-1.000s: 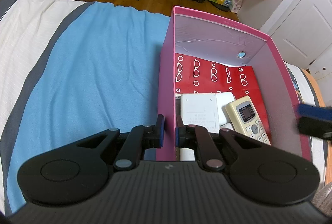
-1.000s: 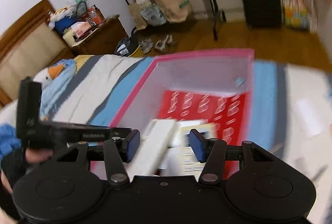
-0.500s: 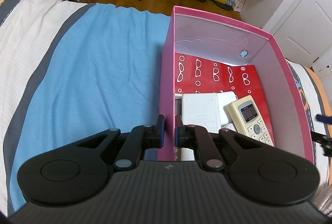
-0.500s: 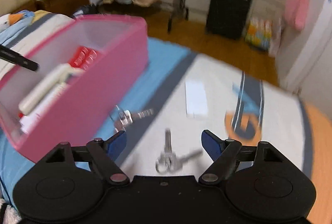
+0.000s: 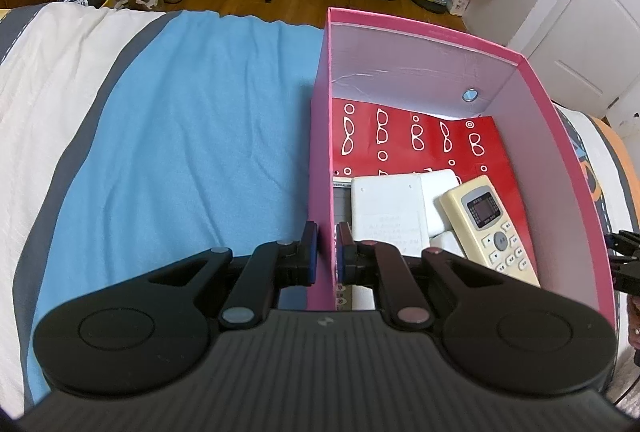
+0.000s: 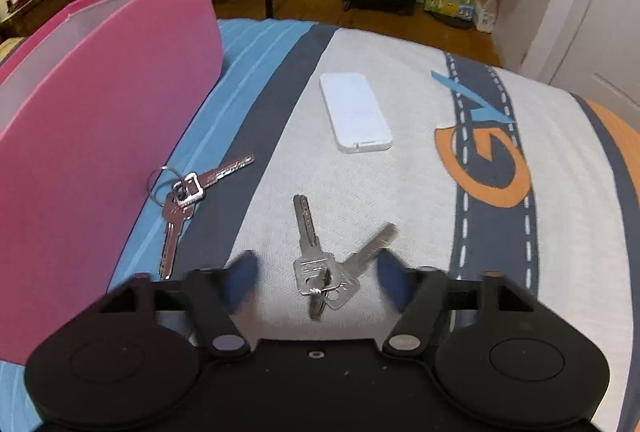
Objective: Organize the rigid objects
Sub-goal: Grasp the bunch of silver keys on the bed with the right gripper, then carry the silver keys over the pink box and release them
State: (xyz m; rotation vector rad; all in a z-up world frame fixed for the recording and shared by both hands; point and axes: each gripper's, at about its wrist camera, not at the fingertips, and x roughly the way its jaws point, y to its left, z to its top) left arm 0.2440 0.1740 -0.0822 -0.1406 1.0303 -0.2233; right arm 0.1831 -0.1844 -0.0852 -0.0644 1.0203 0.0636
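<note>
You are swinging your right gripper (image 6: 316, 282) away from the pink box (image 6: 104, 136): a second ago it was over the box interior with a white slab between its fingers, half a second ago it was sweeping out across the bed, and now it is hovering over the bedspread (image 6: 420, 168) with its jaws spread wide and nothing between them. That is telling you the last item is delivered and you are lining up the next pick.

The nearest candidate is the loose key bunch (image 6: 320, 272), lying flat on the white part of the cover at twelve o'clock from the gripper, just ahead of the fingertips and roughly centred in the gap. The blue pads (image 6: 240, 280) are smearing with motion, so I am only guessing that they are clear of the metal. A second set, the ringed keys (image 6: 184, 192), is lying at about ten o'clock, just beside the box wall. The white flat device (image 6: 354, 112) is sitting farther out at twelve o'clock, well apart from both key sets.

Your left gripper (image 5: 324, 252) is pinching the near left wall of the pink box (image 5: 320, 168), one finger outside and one inside, steadying it. Inside, at one o'clock from that grip, the cream remote (image 5: 490, 228) is resting beside the white adapter (image 5: 386, 212) on the red patterned sheet (image 5: 416, 136).
</note>
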